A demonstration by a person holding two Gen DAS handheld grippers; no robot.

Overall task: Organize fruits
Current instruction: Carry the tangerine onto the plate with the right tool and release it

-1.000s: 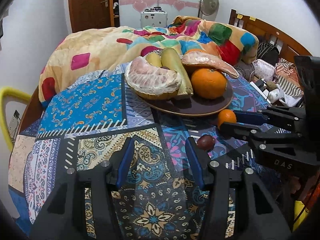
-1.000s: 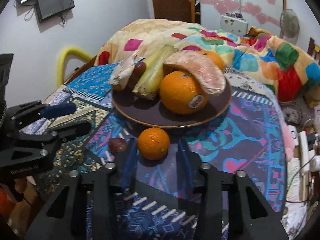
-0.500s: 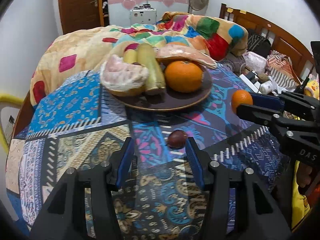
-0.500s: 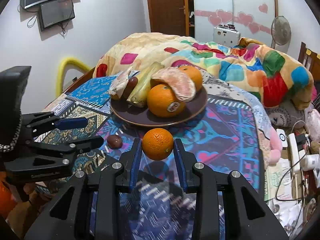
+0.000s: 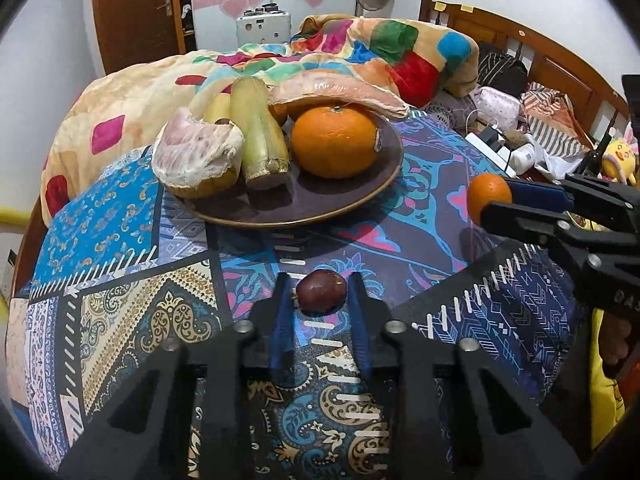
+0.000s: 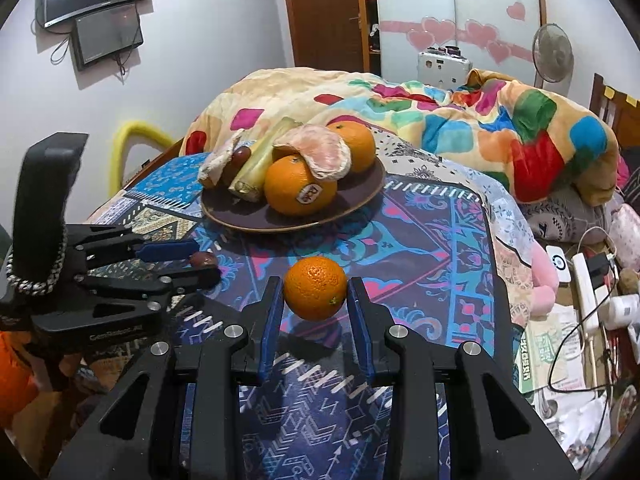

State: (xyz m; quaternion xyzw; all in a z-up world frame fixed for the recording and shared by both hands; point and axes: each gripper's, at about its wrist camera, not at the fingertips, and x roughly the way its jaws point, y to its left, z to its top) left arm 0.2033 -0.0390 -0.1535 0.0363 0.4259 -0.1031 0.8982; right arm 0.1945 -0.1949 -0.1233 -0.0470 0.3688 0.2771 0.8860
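— While the right tongs (image 6: 316, 296) pinch the small orange (image 6: 315, 288) above the counter (image 6: 432, 216), what of the left?
— The left tongs (image 5: 320, 300) clamp the dark fruit (image 5: 321, 291); both likely go to the plate (image 5: 352, 200) at twelve o'clock.

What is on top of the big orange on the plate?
A peeled pomelo piece lies draped over the big orange on the plate. Another orange sits behind, partly covered, so its front is hidden.

The left gripper (image 5: 320, 300) fingers (image 5: 280, 312) close on a dark purple fruit (image 5: 321, 291) near the brown plate (image 5: 304, 210).
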